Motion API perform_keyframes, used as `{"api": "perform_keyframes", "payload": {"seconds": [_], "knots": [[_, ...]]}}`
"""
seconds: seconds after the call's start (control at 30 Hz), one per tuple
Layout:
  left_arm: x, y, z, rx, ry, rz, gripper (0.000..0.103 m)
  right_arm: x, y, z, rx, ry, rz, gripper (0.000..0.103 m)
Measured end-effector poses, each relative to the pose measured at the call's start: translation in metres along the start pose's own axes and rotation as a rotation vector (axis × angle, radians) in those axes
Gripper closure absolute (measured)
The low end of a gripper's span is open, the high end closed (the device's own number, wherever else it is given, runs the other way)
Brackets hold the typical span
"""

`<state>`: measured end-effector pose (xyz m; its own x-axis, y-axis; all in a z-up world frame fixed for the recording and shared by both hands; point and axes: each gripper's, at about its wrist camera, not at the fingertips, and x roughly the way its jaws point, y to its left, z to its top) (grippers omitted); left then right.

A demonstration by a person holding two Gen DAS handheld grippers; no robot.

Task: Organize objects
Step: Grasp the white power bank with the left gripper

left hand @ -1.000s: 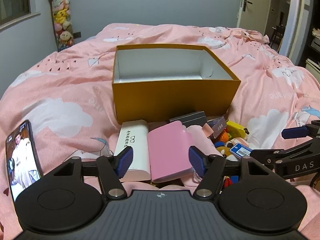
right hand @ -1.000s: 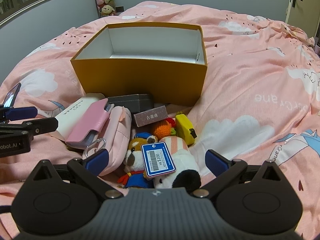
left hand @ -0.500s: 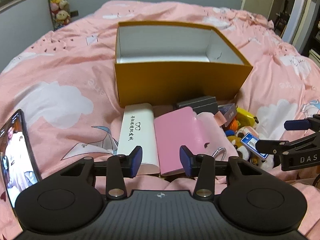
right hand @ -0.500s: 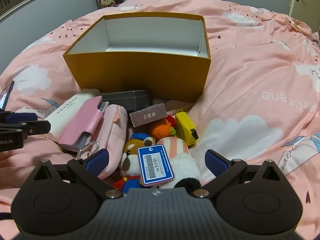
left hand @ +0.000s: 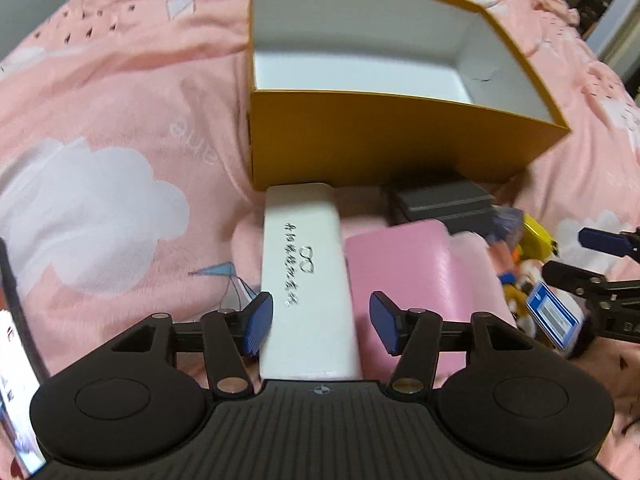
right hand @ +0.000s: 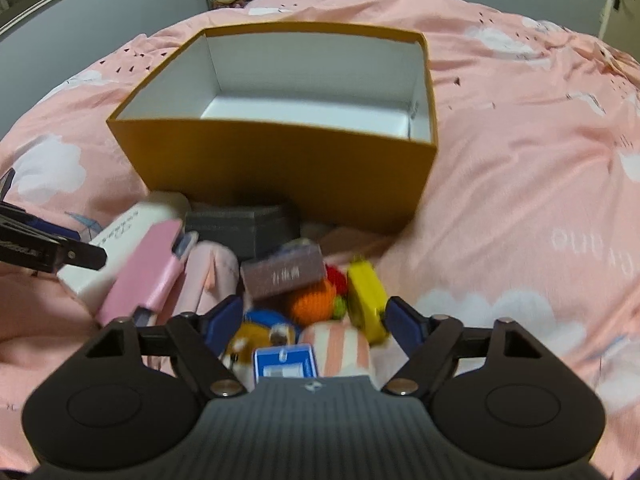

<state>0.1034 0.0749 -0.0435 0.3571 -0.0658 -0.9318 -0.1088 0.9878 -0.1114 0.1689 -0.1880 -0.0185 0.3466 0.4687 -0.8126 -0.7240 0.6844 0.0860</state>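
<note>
In the left wrist view, the left claw (left hand: 318, 328) is opening astride the white glasses case (left hand: 306, 276), which is lying just in front of the orange box (left hand: 400, 140); it looks rigid, light and smooth, best pinched across its long sides, and its handwritten script is not legible. In the right wrist view, the right claw (right hand: 314, 326) is closing, pads not yet pressing, over the soft plush toy (right hand: 256, 340) and its blue barcode tag (right hand: 285, 362) in front of that box.
</note>
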Motion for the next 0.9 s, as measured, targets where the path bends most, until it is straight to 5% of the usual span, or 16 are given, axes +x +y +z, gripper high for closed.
{"api": "perform_keyframes", "payload": {"seconds": [0.17, 0.37, 0.5, 0.9], "knots": [[0.02, 0.003, 0.016, 0.003, 0.066, 0.064, 0.033, 0.01, 0.0, 0.018, -0.033, -0.024, 0.011, 0.024], [0.04, 0.005, 0.03, 0.006, 0.153, 0.042, 0.025, 0.024, -0.004, 0.024, -0.02, -0.009, 0.036, 0.024], [0.056, 0.008, 0.033, -0.018, 0.198, 0.024, 0.03, 0.03, -0.012, 0.021, 0.011, 0.01, 0.035, 0.024], [0.007, 0.011, 0.018, -0.045, 0.075, 0.029, 0.034, 0.021, -0.034, 0.007, 0.076, 0.071, 0.06, 0.029]]}}
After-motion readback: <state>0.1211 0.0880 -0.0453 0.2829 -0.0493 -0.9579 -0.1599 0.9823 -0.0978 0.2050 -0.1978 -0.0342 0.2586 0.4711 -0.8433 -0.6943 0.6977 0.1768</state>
